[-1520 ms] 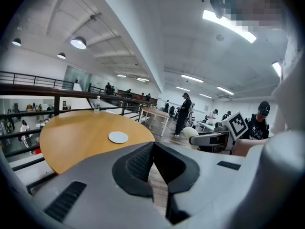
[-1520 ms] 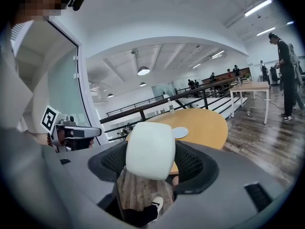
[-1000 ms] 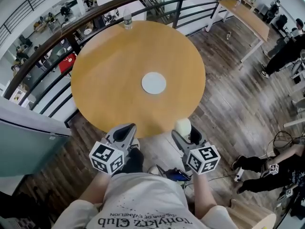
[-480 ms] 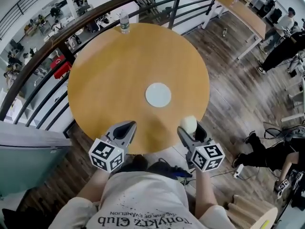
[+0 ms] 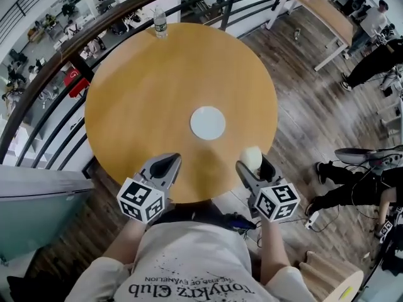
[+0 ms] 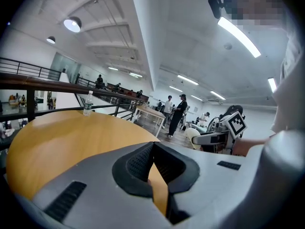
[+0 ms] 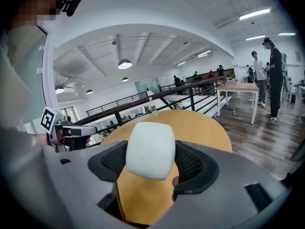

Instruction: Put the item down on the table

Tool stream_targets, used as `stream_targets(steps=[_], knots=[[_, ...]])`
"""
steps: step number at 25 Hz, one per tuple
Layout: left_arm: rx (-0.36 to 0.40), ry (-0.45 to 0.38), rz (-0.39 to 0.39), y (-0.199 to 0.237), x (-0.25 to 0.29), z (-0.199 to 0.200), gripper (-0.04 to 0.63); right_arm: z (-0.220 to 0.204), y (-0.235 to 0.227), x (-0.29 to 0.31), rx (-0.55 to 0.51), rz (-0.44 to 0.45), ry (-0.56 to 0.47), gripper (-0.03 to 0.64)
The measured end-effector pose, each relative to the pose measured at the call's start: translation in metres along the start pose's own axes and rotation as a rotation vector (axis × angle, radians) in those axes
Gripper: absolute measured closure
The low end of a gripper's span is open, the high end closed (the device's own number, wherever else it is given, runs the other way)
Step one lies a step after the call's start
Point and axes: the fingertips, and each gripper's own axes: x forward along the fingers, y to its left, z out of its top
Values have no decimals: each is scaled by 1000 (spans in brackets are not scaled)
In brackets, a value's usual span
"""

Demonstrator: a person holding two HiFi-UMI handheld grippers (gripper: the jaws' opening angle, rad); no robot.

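Observation:
A round wooden table (image 5: 157,87) fills the head view, with a white disc (image 5: 208,123) near its middle. My right gripper (image 5: 253,162) is shut on a rounded white item (image 5: 251,158), held over the table's near right edge. In the right gripper view the white item (image 7: 149,150) sits squeezed between the two black pads, with the table (image 7: 205,128) beyond it. My left gripper (image 5: 165,167) hovers over the near edge of the table, shut, with nothing between its pads (image 6: 138,160).
A water bottle (image 5: 160,22) stands at the table's far edge, next to a dark railing (image 5: 75,43). Wooden flooring (image 5: 302,118) surrounds the table. People stand and sit at the right (image 5: 371,61), near a long table (image 5: 321,11).
Both grippers have come forward from in front of the table to over its near edge. The right gripper still holds the white item.

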Motion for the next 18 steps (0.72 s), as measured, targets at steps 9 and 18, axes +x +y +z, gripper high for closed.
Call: stream_targets(steps=[9, 18], knots=[[-22, -6, 52, 15, 14, 18, 572, 16, -15, 33, -19, 38, 50, 290], [-26, 8, 63, 20, 33, 13, 572, 12, -23, 57, -34, 78, 88, 290]])
